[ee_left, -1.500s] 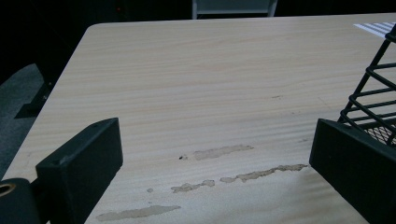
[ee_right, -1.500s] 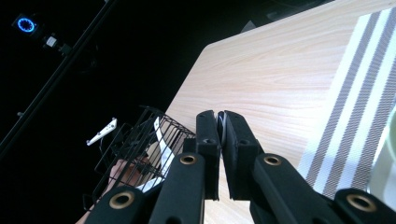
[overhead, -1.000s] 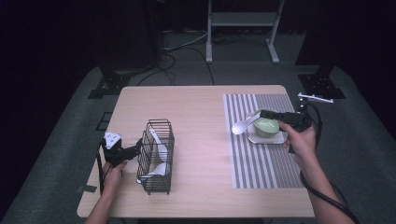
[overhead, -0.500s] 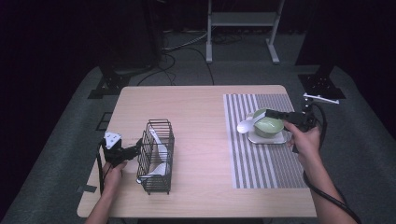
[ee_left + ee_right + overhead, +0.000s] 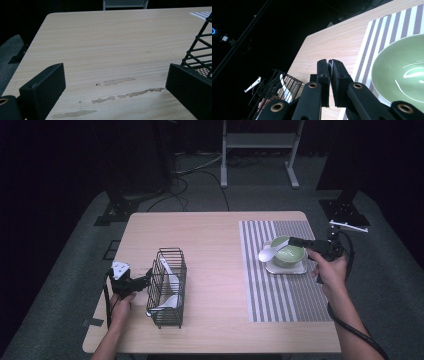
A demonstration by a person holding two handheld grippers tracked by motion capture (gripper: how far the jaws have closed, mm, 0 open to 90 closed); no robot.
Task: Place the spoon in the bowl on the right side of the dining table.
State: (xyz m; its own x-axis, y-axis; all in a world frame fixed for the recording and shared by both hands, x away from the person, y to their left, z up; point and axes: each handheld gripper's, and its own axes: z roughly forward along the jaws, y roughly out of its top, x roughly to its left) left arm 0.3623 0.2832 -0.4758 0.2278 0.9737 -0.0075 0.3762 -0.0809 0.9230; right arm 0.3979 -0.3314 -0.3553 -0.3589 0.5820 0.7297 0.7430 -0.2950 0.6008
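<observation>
Right now the white spoon sits pinched by its handle in my right gripper, bowl end hanging out past the left rim of the green bowl. Jaws clenched on the handle in the right gripper view, thin white edge between them. Bowl rests on a square white plate on the striped mat. My left gripper is released, jaws wide, just beside the wire basket on the bench, more white spoons inside.
</observation>
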